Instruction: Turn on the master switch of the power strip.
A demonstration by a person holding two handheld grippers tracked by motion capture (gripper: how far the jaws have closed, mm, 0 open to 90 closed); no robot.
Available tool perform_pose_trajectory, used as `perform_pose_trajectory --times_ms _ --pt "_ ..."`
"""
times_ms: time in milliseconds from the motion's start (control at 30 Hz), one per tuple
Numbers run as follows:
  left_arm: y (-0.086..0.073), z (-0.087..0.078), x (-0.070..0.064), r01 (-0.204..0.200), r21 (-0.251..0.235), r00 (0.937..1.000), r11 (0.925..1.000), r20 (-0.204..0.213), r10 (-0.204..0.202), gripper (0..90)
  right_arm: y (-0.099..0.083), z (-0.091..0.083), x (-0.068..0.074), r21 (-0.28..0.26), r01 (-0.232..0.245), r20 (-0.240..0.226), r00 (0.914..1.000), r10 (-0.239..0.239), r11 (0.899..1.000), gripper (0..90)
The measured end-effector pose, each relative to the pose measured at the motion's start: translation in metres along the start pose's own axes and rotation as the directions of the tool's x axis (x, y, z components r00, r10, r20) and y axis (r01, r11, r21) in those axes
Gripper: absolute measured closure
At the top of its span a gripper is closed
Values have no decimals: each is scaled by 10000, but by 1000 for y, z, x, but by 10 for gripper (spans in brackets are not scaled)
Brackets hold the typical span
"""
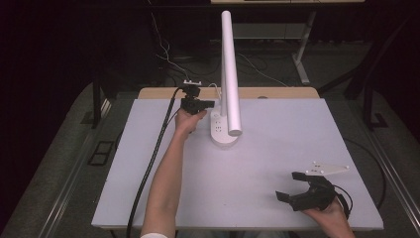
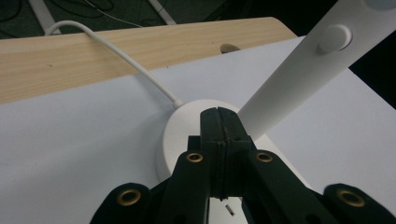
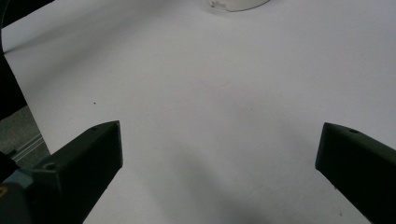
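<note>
high view: white sheet (image 1: 257, 163) covers the wooden table (image 1: 277, 92), whose bare far edge shows beyond it; white desk lamp (image 1: 230, 69) stands at the far middle of the sheet, its round base (image 1: 224, 135) on the sheet and its long arm rising toward the camera; left gripper (image 1: 210, 103) held at the far side, its black jaws pointing right and reaching the lamp just above the base; left hand (image 1: 188, 120) behind it, forearm coming in from the bottom edge, black cable (image 1: 148, 168) trailing down along the sheet; right gripper (image 1: 289, 186) low at the near right corner of the sheet, well apart from the lamp, jaws spread wide and holding nothing; right hand (image 1: 329, 215) grips it from below.

left gripper view: jaws pressed together, tips meeting over the lamp base (image 2: 187, 126) right where the lamp arm (image 2: 299, 74) joins it; whether the tips touch the lamp cannot be told; round button (image 2: 334, 38) on the arm; white cord (image 2: 116, 53) runs from the base across the sheet and the wooden edge.

right gripper view: jaws far apart above bare white sheet (image 3: 210, 107); edge of the lamp base (image 3: 236, 4) at the top.
</note>
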State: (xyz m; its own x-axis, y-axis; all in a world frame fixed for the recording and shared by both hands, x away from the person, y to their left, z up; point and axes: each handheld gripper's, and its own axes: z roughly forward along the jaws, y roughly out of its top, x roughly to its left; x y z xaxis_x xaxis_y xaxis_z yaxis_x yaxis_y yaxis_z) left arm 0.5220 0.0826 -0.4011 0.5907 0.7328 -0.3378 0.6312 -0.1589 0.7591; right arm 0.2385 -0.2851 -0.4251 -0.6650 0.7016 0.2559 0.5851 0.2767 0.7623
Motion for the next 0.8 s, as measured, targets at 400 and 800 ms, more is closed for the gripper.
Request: perform_pose_trajectory --times_ms 400,800 --pt "-8 14 0 -110 427 9997 9990 -235 120 900 0 -1 0 -18 -21 4 10000 21 10000 2" --pt "-16 26 -3 -577 981 9964 9935 -568 635 900 -1 -1 -1 -24 -86 38 10000 86 10000 1"
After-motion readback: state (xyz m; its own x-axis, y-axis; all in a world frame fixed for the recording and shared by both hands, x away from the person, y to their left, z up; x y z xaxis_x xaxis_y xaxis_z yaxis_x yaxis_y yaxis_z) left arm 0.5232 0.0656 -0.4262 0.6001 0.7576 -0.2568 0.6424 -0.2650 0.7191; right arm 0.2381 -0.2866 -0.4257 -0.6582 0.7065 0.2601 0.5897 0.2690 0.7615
